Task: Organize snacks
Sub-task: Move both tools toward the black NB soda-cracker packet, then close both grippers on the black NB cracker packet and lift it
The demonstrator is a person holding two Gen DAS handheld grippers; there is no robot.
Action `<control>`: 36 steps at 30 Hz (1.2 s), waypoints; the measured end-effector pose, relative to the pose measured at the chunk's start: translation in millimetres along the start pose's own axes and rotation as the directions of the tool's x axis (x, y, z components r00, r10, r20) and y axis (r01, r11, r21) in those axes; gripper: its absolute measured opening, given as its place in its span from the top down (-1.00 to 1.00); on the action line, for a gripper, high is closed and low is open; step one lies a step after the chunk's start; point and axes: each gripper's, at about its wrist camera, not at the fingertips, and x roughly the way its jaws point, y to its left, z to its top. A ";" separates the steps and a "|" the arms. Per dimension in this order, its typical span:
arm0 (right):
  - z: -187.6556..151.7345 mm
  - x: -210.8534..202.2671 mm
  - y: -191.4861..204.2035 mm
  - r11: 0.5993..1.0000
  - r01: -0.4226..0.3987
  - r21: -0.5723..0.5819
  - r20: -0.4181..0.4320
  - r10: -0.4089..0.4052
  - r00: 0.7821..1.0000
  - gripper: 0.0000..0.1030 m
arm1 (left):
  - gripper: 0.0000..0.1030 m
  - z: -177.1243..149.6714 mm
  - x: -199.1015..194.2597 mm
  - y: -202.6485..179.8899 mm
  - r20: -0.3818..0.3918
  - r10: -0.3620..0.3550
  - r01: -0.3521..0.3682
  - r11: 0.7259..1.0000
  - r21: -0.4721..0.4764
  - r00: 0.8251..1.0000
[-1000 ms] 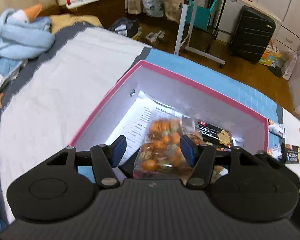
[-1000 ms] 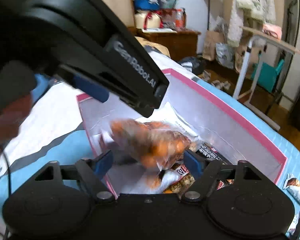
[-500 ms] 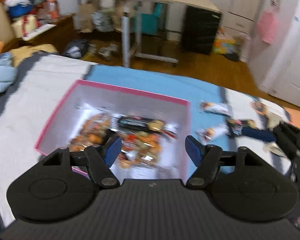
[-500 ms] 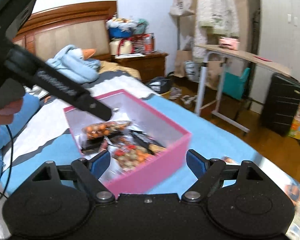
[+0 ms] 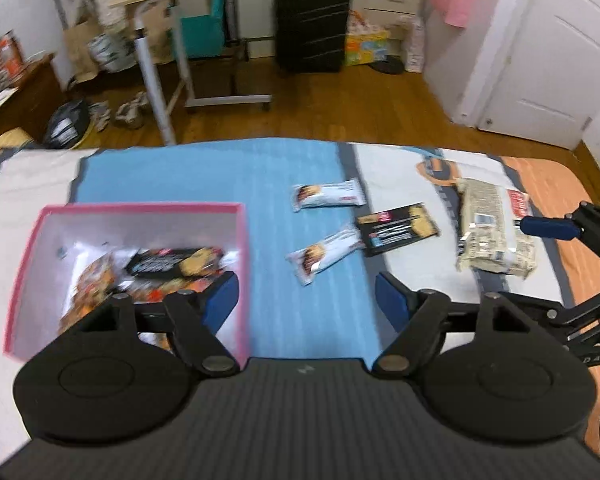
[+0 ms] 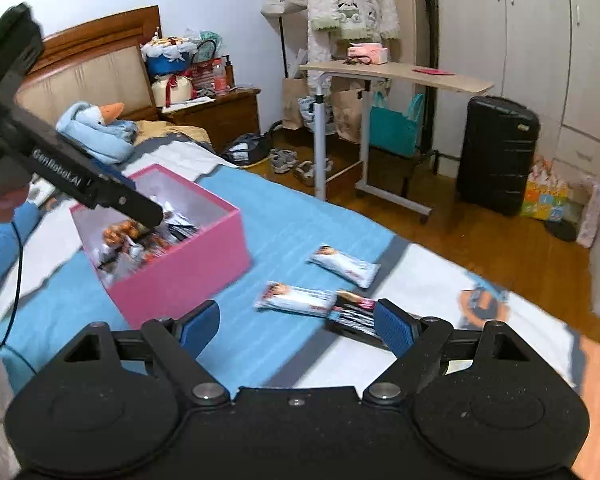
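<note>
Pink cardboard makes the box [image 5: 242,272] where the snacks go, and it already holds several packets; it stands on the blue part of the bedcover [image 5: 228,176]. Four packets lie outside it: two white bars [image 5: 327,196] and [image 5: 324,254] on the blue cloth, a black packet [image 5: 398,227] that touches the nearer bar, and a bigger pale pack [image 5: 494,236] well apart on the white part.

My left gripper [image 5: 306,300] has just been opening its jaws; they stand apart with nothing between them, above the cover just beside the box wall. My right gripper [image 6: 298,326] is also wide and empty. In the left view its blue fingertip [image 5: 548,227] sits just beside the pale pack.

I judge that I am between a drop and a new pick. Next move, I think: bring one gripper down over a packet and close on its short width. The thin wrappers lie flat on soft cloth, so a finger may catch the fabric.

Around the bed I see a wooden floor, a rolling desk [image 6: 396,74], a black suitcase [image 6: 496,152] and a wooden headboard [image 6: 88,72].
</note>
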 end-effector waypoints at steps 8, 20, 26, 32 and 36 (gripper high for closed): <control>-21.8 37.2 -40.9 0.999 0.002 -0.051 -0.073 -0.006 0.997 -0.69 | -0.55 17.6 64.2 -47.7 -0.079 -0.073 0.079 0.994 0.075 0.994; -31.4 143.5 -98.0 0.998 -0.035 -0.045 -0.225 0.024 0.974 -0.58 | -0.48 32.3 177.1 -52.7 -0.101 -0.143 0.135 0.988 -0.079 0.985; -40.6 178.2 -97.8 0.999 -0.027 -0.035 -0.322 0.014 0.947 -0.55 | -0.23 31.9 223.1 -51.8 -0.135 -0.156 0.139 0.982 -0.129 0.979; -48.0 186.2 -96.3 1.000 0.011 0.010 -0.286 -0.008 0.958 -0.61 | -0.11 18.6 239.9 -66.8 -0.115 -0.096 0.093 0.995 -0.033 0.989; -53.6 182.8 -88.2 0.999 0.048 -0.015 -0.257 -0.050 0.965 -0.50 | 0.14 14.3 242.7 -70.1 -0.104 -0.112 0.105 0.992 -0.063 0.988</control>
